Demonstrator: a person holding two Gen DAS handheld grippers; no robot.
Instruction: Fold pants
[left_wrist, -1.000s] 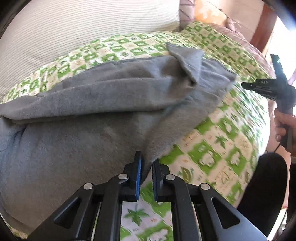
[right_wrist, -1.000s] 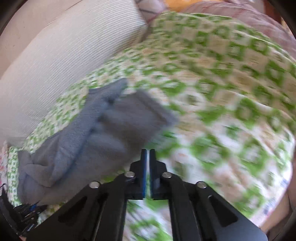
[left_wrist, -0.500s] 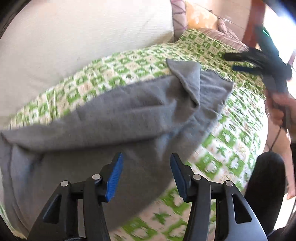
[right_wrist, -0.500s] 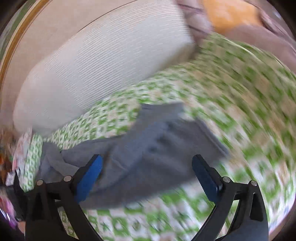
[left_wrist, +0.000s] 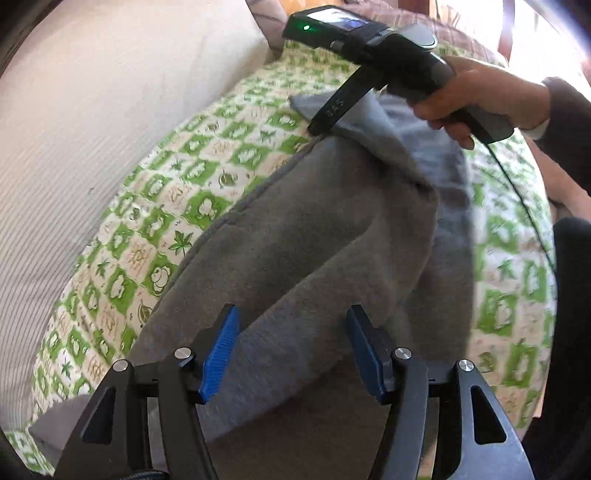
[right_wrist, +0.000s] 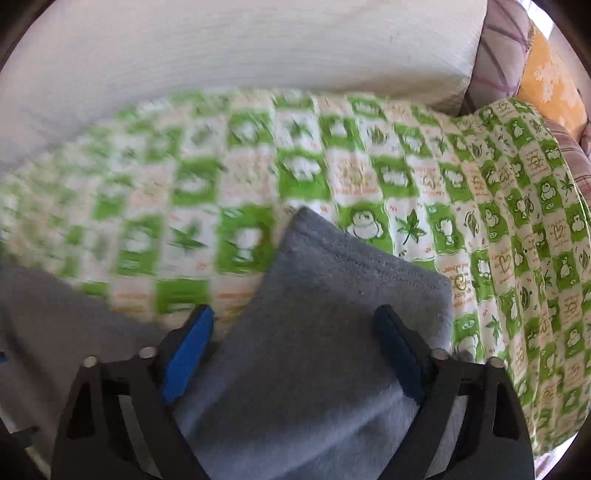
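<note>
Grey fleece pants (left_wrist: 314, 236) lie lengthwise on a green-checked bedsheet (left_wrist: 207, 177), hem end probably toward the pillows (right_wrist: 509, 62). Left gripper (left_wrist: 291, 349) has just been opening, right gripper (right_wrist: 295, 350) closing; both gape w/ cloth between, gripping nothing.

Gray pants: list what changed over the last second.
Both tongs were shut and have opened. The left tongs let go of the gray pants, their jaws still widening. The right tongs swung from the side to the pants' far end, their jaws narrowing, gripping nothing. The pants stay on the green checked cover.

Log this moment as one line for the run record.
left gripper: open, over grey pants | right gripper: open, jaws just closing, astride pant-leg hem | surface: green checked bedspread
</note>
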